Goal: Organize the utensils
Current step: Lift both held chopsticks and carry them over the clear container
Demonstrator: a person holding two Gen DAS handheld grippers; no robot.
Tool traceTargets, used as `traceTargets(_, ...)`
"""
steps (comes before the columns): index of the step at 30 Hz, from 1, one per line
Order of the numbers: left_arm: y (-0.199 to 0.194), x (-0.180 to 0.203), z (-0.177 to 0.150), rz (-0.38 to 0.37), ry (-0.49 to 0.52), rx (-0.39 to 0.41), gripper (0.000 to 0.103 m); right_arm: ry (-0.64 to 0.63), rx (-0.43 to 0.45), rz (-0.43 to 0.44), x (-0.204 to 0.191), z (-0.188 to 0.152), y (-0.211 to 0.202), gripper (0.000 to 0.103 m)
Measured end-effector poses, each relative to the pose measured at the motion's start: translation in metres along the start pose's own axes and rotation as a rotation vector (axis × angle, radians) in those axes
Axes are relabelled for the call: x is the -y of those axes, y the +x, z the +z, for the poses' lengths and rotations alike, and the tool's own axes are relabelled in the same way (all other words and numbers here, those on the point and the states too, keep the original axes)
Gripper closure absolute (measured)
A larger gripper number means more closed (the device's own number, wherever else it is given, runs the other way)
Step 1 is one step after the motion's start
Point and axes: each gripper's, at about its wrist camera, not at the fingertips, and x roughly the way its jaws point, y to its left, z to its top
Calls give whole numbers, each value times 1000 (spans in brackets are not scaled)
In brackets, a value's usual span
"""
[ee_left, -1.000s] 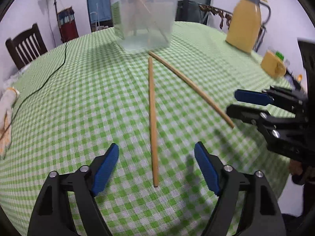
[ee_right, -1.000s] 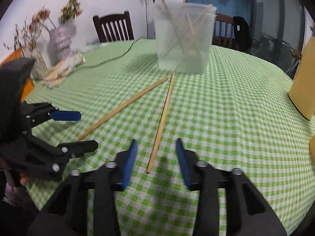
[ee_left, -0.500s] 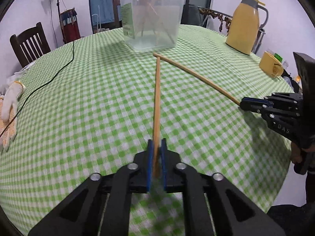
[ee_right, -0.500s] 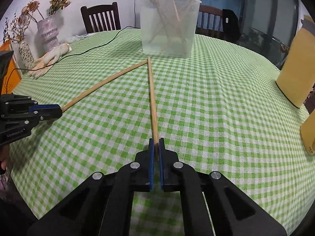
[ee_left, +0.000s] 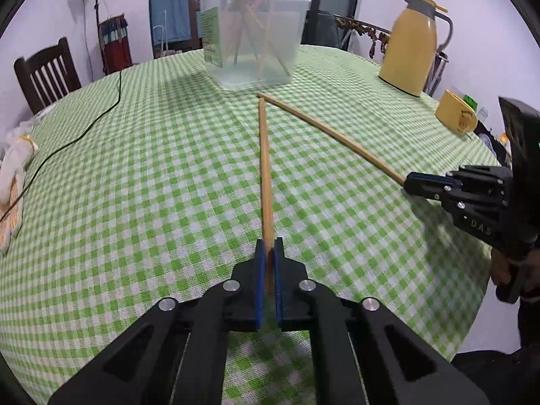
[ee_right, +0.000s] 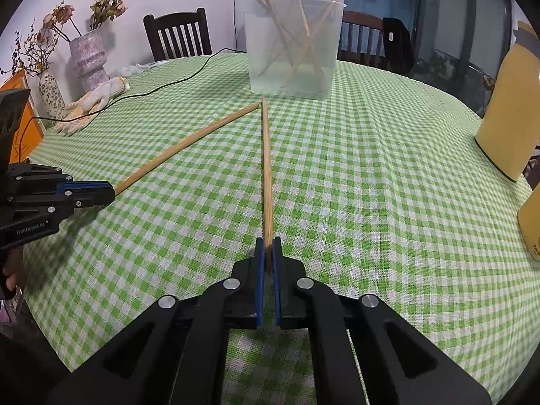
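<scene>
Each gripper's fingers (ee_left: 260, 263) apparently pinch one chopstick's (ee_left: 265, 168) near end.

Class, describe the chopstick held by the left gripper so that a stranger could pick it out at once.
Start at the clear plastic tub of chopsticks on the green checked tablecloth. Two wooden chopsticks lie in a V before it. The left gripper's chopstick is clamped by the left gripper; the other chopstick slants to the right gripper.

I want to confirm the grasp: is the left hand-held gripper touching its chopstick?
Touching. The left wrist view shows the left hand-held gripper shut on the chopstick, whose near end sits between the two blue pads with no gap.
</scene>
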Motion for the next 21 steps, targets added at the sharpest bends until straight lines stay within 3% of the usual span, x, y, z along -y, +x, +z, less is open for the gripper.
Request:
traceTargets(4, -13, 1, 5, -6, 31, 13, 101, 3, 46, 9, 2, 6, -16, 99)
traceTargets(15, -106, -13, 51, 29, 70, 217, 101, -5, 250, 31, 10, 46, -86, 99)
traceTargets(21, -146, -20, 71, 11, 76, 305, 102, -35, 320, 32, 12, 62, -112, 99)
